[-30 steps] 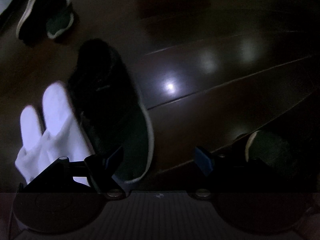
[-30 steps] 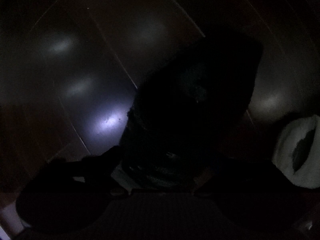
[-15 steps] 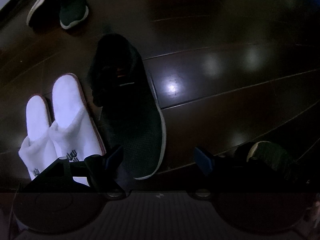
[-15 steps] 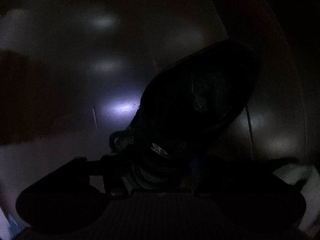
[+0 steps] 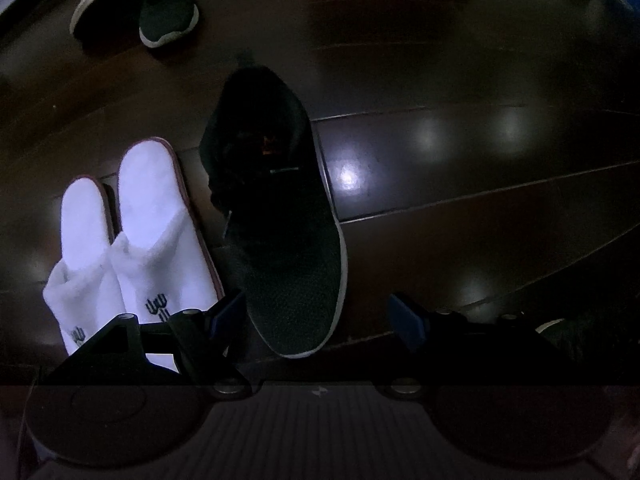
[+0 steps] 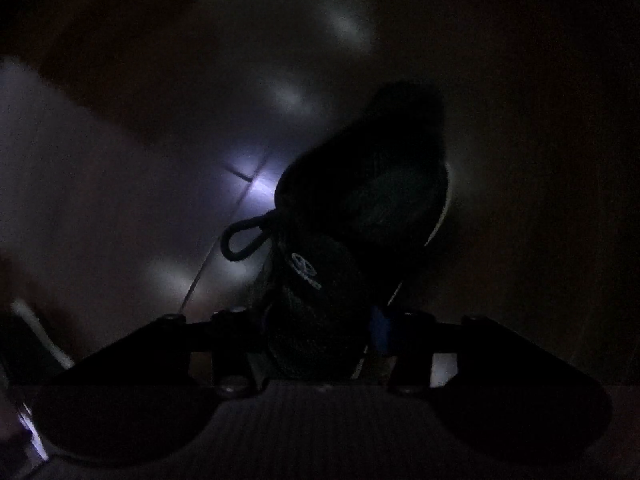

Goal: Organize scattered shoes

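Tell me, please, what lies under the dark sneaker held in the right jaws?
Under the held dark sneaker, gripped by the right gripper, only dark glossy wooden floor shows, with light reflections. The patch directly behind the shoe's body is covered, so anything there cannot be seen.

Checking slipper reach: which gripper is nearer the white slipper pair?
Left. The left gripper hangs open just beside the white slipper pair; the right gripper is shut on a dark sneaker, no slippers in its view.

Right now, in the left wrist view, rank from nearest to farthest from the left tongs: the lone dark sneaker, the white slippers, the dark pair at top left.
1. Lone dark sneaker, toe between the open left tongs.
2. White slippers, just left; nearly as close.
3. Dark pair, far top left.
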{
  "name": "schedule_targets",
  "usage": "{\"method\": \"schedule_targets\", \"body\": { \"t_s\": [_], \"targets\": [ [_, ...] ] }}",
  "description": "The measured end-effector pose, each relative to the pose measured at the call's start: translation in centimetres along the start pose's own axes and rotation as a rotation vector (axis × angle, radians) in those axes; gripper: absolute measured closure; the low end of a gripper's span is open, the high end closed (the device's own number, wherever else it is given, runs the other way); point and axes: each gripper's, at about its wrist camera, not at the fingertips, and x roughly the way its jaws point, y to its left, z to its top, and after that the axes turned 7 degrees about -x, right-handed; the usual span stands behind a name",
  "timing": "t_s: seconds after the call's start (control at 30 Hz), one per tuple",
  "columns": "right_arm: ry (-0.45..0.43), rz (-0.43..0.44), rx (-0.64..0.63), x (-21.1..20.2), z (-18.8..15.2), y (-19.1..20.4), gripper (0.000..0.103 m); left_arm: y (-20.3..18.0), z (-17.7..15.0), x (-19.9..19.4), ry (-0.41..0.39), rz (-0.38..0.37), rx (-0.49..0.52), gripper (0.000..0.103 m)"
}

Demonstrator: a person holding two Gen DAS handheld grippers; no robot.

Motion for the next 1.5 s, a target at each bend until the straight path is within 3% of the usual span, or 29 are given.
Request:
{"method": "schedule_targets", "body": {
  "t_s": [0.33,0.47,0.77,0.93,1.2,1.5],
  "targets": [
    [0.008,-0.015,-0.706,0.3,3.0,4.2,0.058,1.0,0.4,0.2,0.015,0.001,-0.049,0.02],
    [0.002,-0.02,-0.882,0.5,3.4,4.3,0.058,1.4,0.7,0.1,0.017,-0.002,-0.072,0.02],
    [-0.038,0.046,-1.096,-0.1,8.0,8.6,0.06,2.0,1.3,0.0,0.011,-0.006,-0.096,0.02],
    [-0.028,0.1,-1.267,1.4,9.3,14.4,0.061,2.5,1.6,0.1,0.005,0.007,-0.113,0.02],
    [-0.017,0.072,-1.338,3.4,11.7,16.3,0.061,3.3,2.2,0.0,-0.019,0.023,-0.158,0.02],
    [-0.06,0.04,-1.293,7.0,10.5,18.7,0.06,3.7,2.1,0.0,-0.021,0.033,-0.178,0.02]
  ]
}}
